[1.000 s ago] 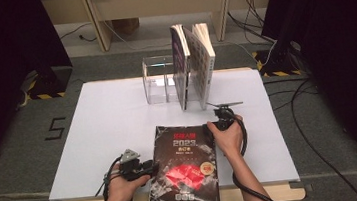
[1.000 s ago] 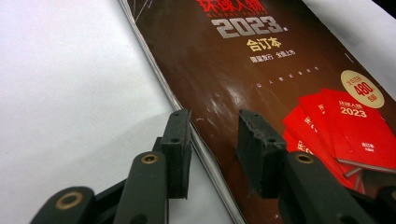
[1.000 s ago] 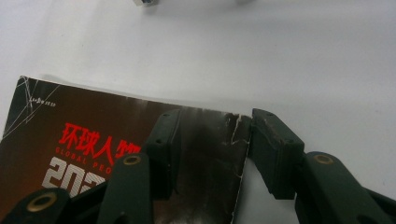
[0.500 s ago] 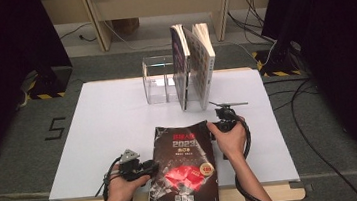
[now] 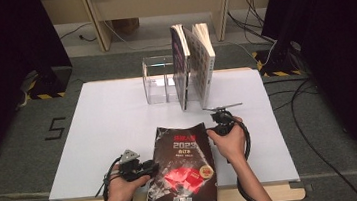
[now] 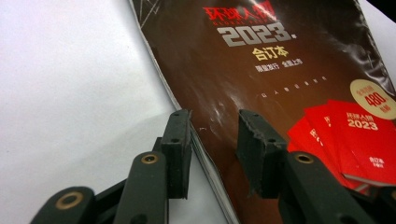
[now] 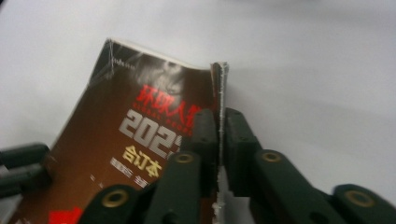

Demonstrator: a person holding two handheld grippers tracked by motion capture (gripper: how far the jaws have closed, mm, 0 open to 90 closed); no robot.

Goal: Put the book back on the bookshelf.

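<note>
Since the earlier frame the right gripper point(image 7: 218, 135) has just closed both jaws on 1 magazine's point(image 5: 183, 168) lifted edge, while the left gripper point(image 6: 214, 140) straddles its opposite edge, half open.

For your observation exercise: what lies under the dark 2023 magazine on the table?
The magazine rests on the white table sheet, its near end overhanging the sheet's edge. Whatever the cover hides beneath cannot be seen.

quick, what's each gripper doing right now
Left gripper: open, jaws astride the near left edge of the magazine, not pressing it.
Right gripper: jaws have just closed, shut on the magazine's far right edge, lifting that corner.
</note>
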